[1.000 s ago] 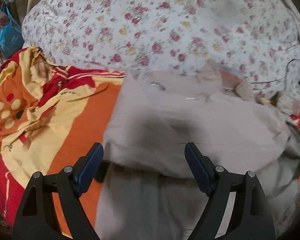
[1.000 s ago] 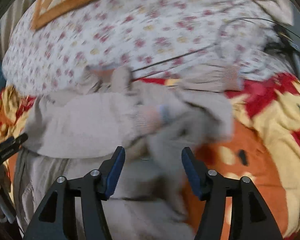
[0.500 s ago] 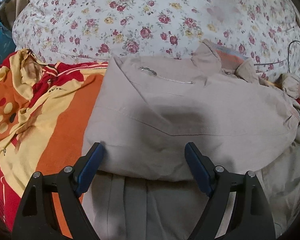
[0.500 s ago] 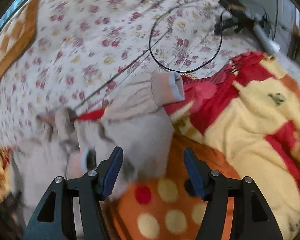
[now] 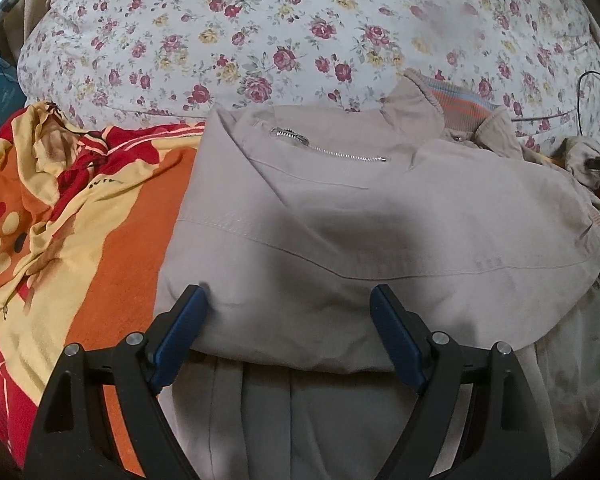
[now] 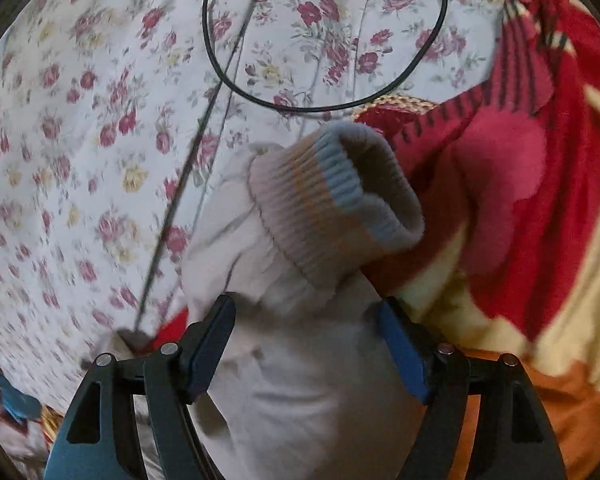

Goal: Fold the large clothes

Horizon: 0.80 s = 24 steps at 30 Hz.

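A large beige jacket (image 5: 380, 216) lies on the bed, its upper part folded over the lower, with a silver zipper (image 5: 332, 148) and a striped collar (image 5: 460, 100) at the far side. My left gripper (image 5: 288, 292) hangs open just above the near folded edge, holding nothing. In the right wrist view, the jacket's sleeve (image 6: 300, 380) runs between the fingers of my right gripper (image 6: 306, 304), whose jaws are opening. The ribbed cuff (image 6: 332, 208) sticks up just beyond the fingertips. The fingers flank the sleeve without a visible pinch.
An orange, red and yellow blanket (image 5: 112, 240) lies under the jacket and right of the sleeve (image 6: 540, 200). A floral duvet (image 5: 260, 20) rises behind. A black cable (image 6: 320, 108) loops on it past the cuff. A blue bag (image 5: 0, 92) sits far left.
My right gripper swung across from the jacket body to the sleeve, rolling as it went, and its jaws widened. The folded-over jacket part settled flat. The left gripper sank slightly.
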Each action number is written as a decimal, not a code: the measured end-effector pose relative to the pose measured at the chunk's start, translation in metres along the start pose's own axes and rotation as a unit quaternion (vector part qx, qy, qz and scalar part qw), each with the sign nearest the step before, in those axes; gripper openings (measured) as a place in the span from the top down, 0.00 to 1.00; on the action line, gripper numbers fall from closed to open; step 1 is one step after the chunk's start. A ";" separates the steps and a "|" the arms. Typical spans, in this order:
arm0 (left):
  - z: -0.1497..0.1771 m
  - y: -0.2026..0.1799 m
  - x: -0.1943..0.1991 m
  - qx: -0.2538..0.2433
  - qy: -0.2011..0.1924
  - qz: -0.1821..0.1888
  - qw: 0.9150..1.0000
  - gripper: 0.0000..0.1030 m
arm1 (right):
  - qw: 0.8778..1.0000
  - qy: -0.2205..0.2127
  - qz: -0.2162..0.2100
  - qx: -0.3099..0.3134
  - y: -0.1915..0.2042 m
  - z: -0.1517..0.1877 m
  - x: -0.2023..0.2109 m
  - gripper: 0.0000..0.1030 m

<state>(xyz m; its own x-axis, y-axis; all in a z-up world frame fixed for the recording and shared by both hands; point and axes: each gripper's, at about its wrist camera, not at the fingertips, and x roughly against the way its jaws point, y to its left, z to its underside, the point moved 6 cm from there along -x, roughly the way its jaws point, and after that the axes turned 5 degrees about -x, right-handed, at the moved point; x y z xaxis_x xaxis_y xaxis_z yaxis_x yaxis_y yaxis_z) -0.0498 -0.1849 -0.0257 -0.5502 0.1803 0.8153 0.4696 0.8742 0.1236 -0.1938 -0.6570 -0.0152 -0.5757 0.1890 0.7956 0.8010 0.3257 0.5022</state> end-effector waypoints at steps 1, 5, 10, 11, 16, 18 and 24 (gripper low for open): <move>0.000 0.000 0.000 0.000 0.000 0.000 1.000 0.18 | 1.000 -0.006 -0.004 0.002 0.002 -0.001 -0.001 0.33; 0.000 0.000 0.000 0.001 -0.001 0.000 1.000 0.18 | 0.999 -0.031 0.007 0.043 0.013 -0.007 0.001 0.83; -0.002 0.003 0.003 0.006 -0.004 0.004 1.000 0.18 | 0.994 -0.072 -0.025 0.081 0.030 -0.008 0.045 0.88; -0.003 0.004 0.005 0.007 -0.005 0.004 1.000 0.18 | 0.992 -0.077 -0.035 0.092 0.034 -0.007 0.058 0.88; -0.010 0.011 0.024 0.022 -0.030 0.005 0.999 0.18 | 0.978 -0.106 -0.062 0.170 0.060 -0.002 0.129 0.88; -0.013 0.015 0.033 0.030 -0.040 0.007 0.999 0.18 | 0.969 -0.113 -0.084 0.201 0.071 0.001 0.160 0.88; -0.017 0.032 0.048 0.061 -0.056 0.017 0.996 0.18 | 0.939 -0.093 -0.188 0.273 0.132 0.031 0.234 0.88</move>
<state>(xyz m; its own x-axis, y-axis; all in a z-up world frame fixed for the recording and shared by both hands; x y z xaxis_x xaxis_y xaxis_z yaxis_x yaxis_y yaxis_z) -0.0499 -0.1561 0.0267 -0.6123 0.2548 0.7484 0.4055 0.9139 0.0206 -0.2281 -0.5413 0.2272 -0.8604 0.1070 0.4982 0.3608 0.8184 0.4472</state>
